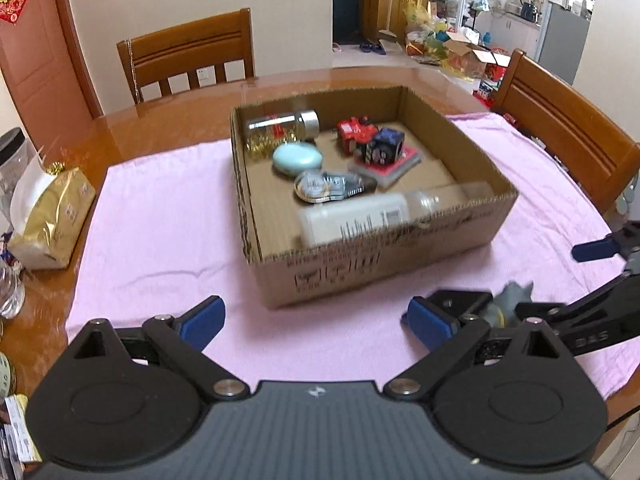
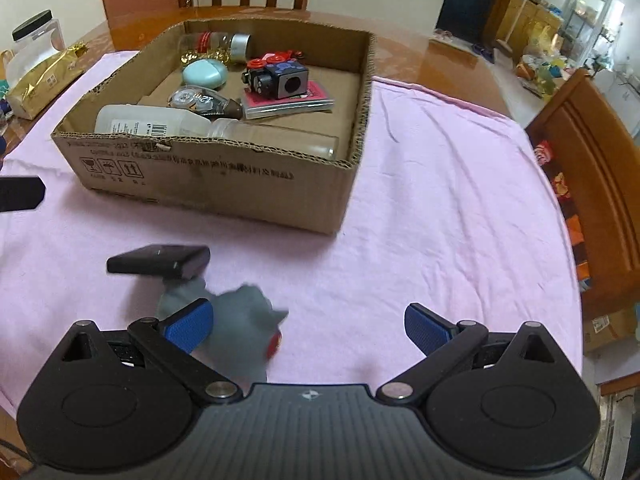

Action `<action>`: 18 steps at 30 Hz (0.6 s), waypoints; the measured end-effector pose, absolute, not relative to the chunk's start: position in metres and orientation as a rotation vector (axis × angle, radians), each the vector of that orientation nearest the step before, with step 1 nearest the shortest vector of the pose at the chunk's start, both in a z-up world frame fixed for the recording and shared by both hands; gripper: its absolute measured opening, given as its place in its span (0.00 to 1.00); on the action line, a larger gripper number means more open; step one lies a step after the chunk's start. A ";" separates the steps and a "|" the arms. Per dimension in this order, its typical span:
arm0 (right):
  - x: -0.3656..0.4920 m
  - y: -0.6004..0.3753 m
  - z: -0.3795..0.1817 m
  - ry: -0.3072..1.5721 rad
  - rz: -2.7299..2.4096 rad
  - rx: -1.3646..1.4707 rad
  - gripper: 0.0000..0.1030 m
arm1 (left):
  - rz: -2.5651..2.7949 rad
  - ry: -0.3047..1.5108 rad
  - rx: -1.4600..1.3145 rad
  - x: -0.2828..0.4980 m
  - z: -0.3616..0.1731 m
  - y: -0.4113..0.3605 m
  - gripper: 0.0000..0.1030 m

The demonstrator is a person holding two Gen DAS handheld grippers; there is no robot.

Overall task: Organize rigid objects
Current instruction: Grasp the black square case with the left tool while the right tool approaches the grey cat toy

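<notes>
An open cardboard box point(image 1: 360, 268) point(image 2: 224, 184) stands on the pink cloth. It holds a white bottle point(image 1: 360, 216) point(image 2: 136, 122), a clear tape dispenser point(image 1: 332, 186) point(image 2: 200, 100), a mint oval case point(image 1: 298, 158) point(image 2: 205, 73), a glass jar point(image 1: 280, 126) point(image 2: 218, 42), a red toy point(image 1: 352, 130), a dark cube point(image 1: 382, 146) point(image 2: 286, 80) and a flat card case point(image 1: 394, 168) point(image 2: 288, 104). A grey toy figure point(image 2: 240, 328) point(image 1: 512, 300) and a black flat block point(image 2: 160, 262) point(image 1: 460, 300) lie in front of the box. My right gripper point(image 2: 308, 324) is open just above the grey figure. My left gripper point(image 1: 316, 320) is open and empty.
A gold packet point(image 1: 52, 216) point(image 2: 40, 80) and a clear jar with a black lid point(image 2: 36, 36) sit at the table's left. Wooden chairs point(image 1: 188, 60) point(image 1: 568, 128) stand behind and to the right. The pink cloth point(image 2: 440, 220) stretches right of the box.
</notes>
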State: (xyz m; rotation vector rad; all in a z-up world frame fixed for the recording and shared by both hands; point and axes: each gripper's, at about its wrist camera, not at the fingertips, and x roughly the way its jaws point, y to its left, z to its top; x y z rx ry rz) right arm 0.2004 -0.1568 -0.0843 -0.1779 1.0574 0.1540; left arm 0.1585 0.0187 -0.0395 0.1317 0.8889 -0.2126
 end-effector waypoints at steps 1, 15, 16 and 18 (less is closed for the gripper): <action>0.197 -0.158 -0.082 1.053 0.156 -0.173 1.00 | -0.214 0.893 0.132 0.156 -0.042 0.019 0.95; 0.198 -0.129 -0.102 1.061 0.246 -0.030 1.00 | -0.272 0.892 0.168 0.140 -0.048 0.011 0.95; 0.198 -0.130 -0.105 1.060 0.229 -0.041 1.00 | -0.286 0.888 0.183 0.141 -0.049 0.009 0.95; 0.200 -0.138 -0.108 1.074 0.205 -0.028 1.00 | -0.298 0.890 0.214 0.142 -0.051 0.003 0.95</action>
